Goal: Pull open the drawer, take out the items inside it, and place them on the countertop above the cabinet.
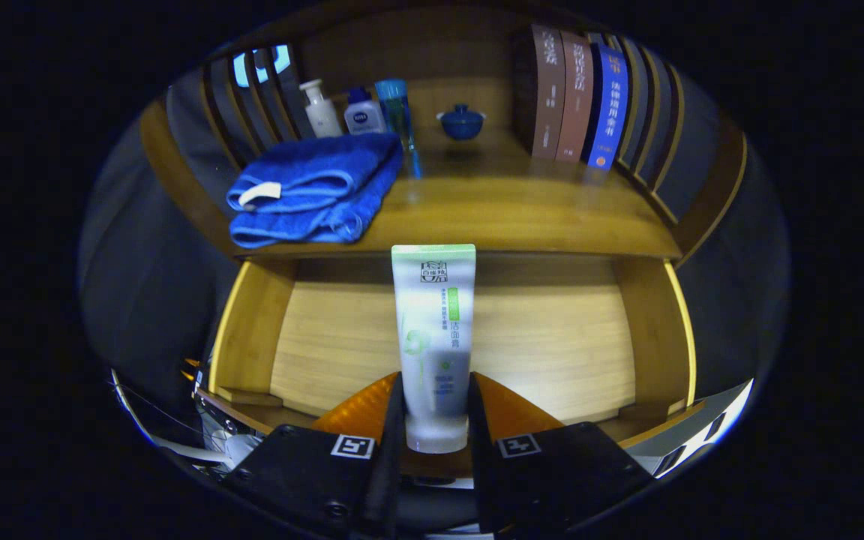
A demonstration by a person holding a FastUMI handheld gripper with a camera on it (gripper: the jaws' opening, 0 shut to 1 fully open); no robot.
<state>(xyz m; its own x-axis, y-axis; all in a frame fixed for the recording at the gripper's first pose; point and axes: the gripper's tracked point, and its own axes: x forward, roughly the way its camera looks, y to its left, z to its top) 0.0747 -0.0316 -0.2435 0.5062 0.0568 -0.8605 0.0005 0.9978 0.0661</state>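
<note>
The gripper is clamped on a tube, one finger pressed against each side of its lower part. The tube stands upright between the fingers, flat crimped end up, and its cap end sinks down between the fingers, where I can't make it out properly. The print on the tube is too small to read.

Behind the tube the drawer is pulled out, its pale wooden floor bare on both sides of the tube. The strip of floor straight behind the tube is hidden by it, and the drawer's front edge is covered by the fingers, so I can't tell whether anything lies there. Whether the tube's base touches the drawer floor or hangs just above it is also unclear.

Above the drawer runs the countertop. The tube's top edge overlaps its front lip. On the countertop's left part lies a folded towel, with its near fold reaching to the front lip. Just beyond the towel stand three bottles close together; the towel cuts off their bases. Near the middle at the back sits a small lidded bowl, dim against the dark rear panel. To the right a row of books stands upright, spines facing out, the furthest ones fading into shadow beside slatted side rails.

Down beside the left finger a few cables show, tangled and hard to sort out.
</note>
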